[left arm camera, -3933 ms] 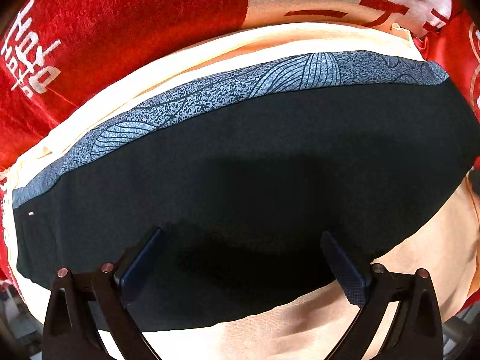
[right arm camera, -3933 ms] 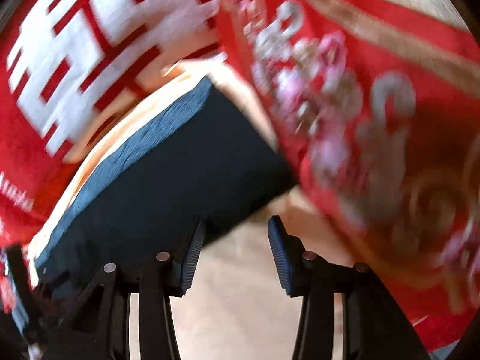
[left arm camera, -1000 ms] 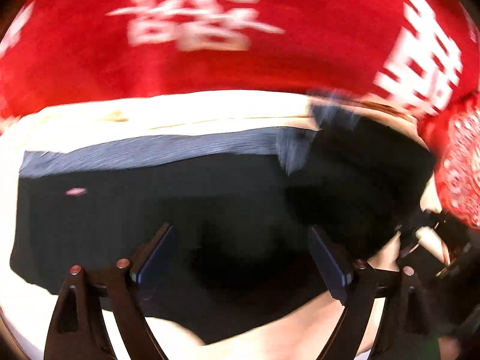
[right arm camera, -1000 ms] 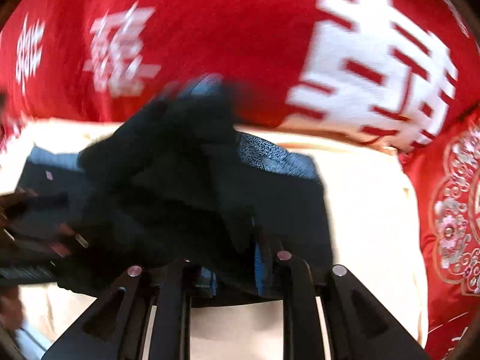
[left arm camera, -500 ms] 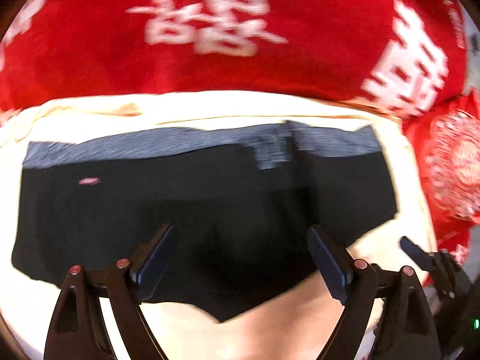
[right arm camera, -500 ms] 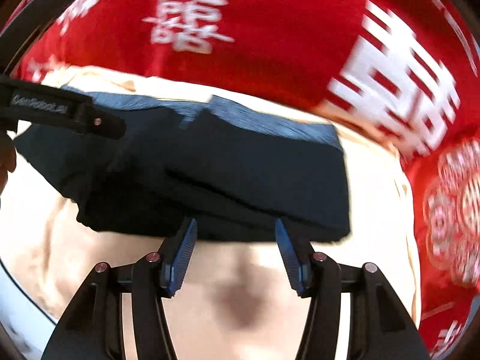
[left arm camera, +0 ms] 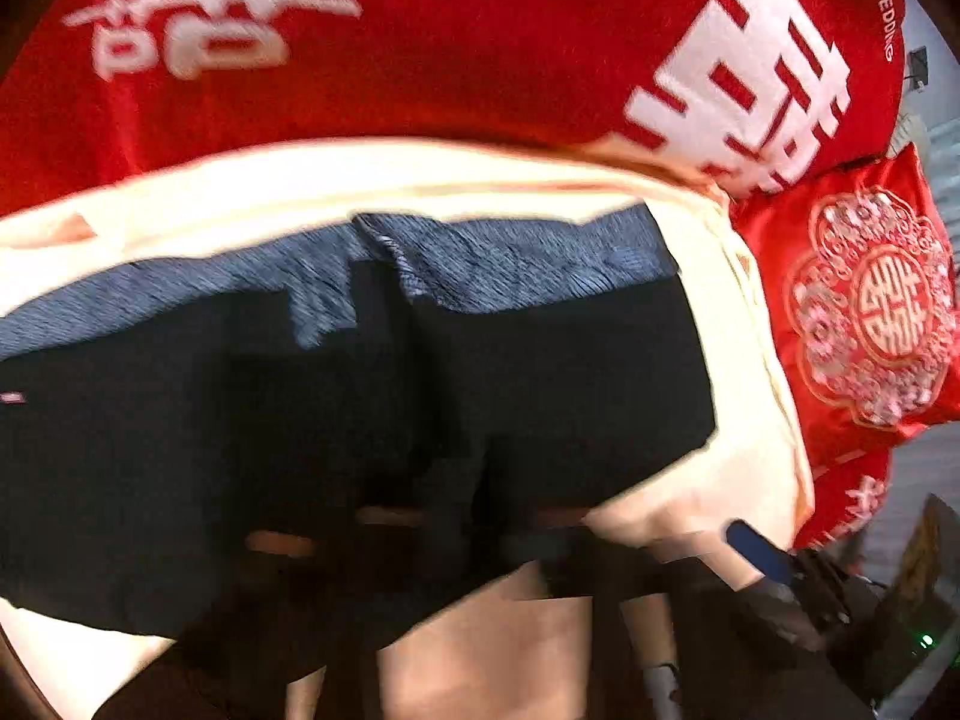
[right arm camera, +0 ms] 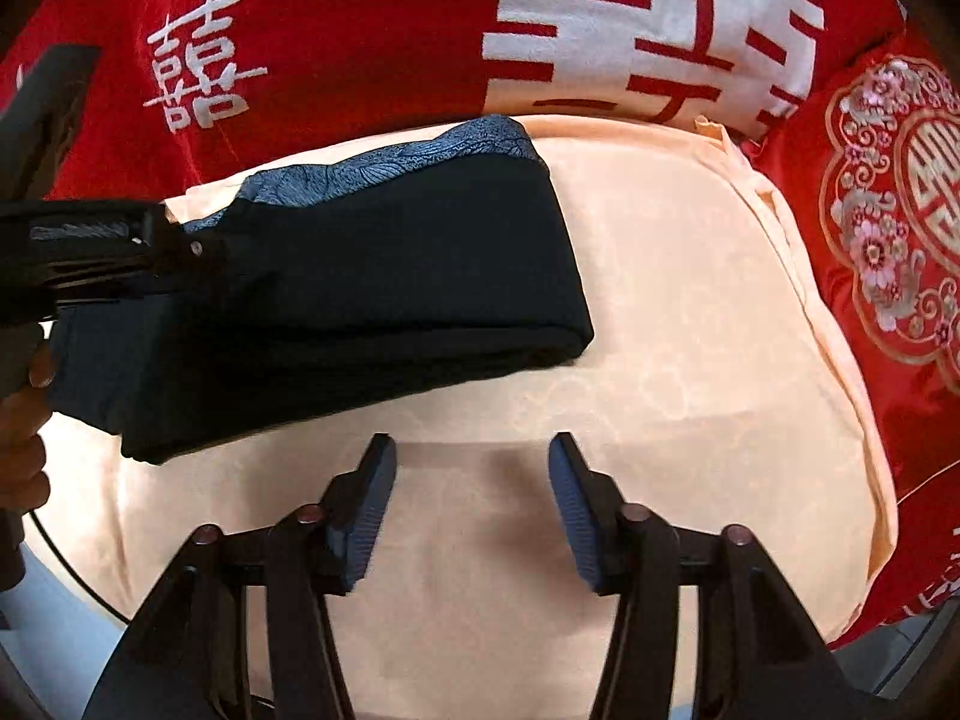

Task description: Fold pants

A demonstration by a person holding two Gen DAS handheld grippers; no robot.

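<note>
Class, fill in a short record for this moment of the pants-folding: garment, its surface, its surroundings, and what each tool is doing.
garment: dark pants with patterned blue band, folded over
surface: peach cloth
surroundings: red bedding with white characters; red embroidered cushion
right tool: open, empty, short of the pants
left tool: over the pants' left end; open or shut unclear
</note>
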